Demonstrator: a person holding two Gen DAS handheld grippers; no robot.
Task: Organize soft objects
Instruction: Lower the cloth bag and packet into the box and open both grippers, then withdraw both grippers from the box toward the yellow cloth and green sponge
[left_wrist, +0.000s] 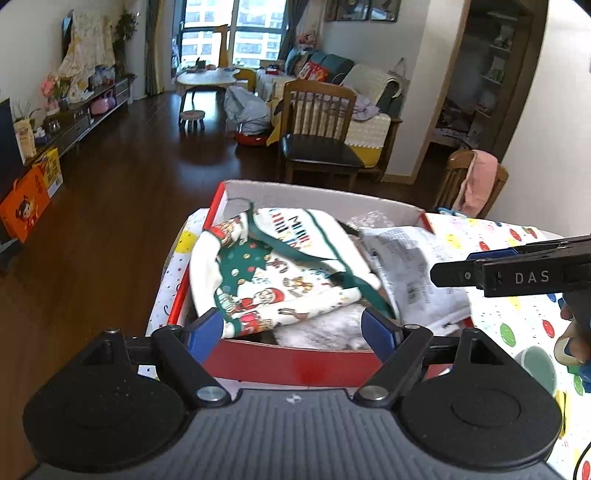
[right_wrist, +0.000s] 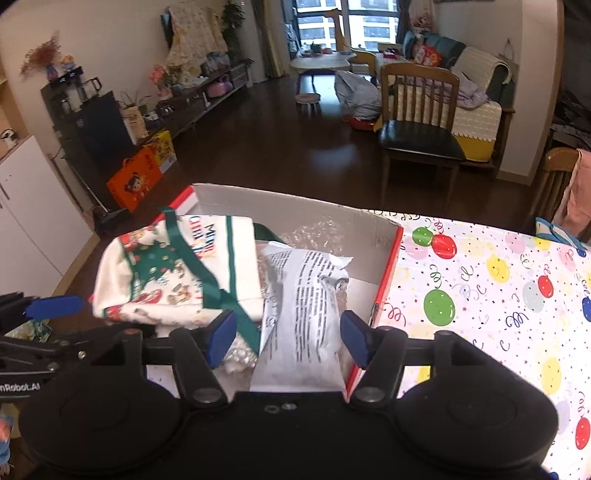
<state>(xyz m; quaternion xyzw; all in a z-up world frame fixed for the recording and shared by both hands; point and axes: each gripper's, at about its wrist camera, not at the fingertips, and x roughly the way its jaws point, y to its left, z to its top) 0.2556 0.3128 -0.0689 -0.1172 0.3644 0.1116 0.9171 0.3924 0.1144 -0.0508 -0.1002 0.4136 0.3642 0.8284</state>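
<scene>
A red cardboard box (left_wrist: 295, 363) (right_wrist: 388, 273) stands on the table's left end. In it lie a white Christmas-print cloth bag with green straps (left_wrist: 273, 273) (right_wrist: 166, 273), a grey printed plastic packet (left_wrist: 410, 273) (right_wrist: 306, 306) and a white fluffy item (left_wrist: 325, 328). My left gripper (left_wrist: 295, 328) is open, its blue-padded fingers spread over the box's near wall, holding nothing. My right gripper (right_wrist: 288, 339) is open around the packet's near end, not closed on it. It also shows in the left wrist view (left_wrist: 454, 275), at the right over the packet.
The table wears a white cloth with coloured balloons (right_wrist: 480, 295) (left_wrist: 524, 325). Bubble wrap (right_wrist: 314, 232) lies at the box's back. Wooden chairs (left_wrist: 317, 129) (right_wrist: 417, 122) stand beyond the table on a dark wood floor. An orange box (right_wrist: 133, 181) sits by the left wall.
</scene>
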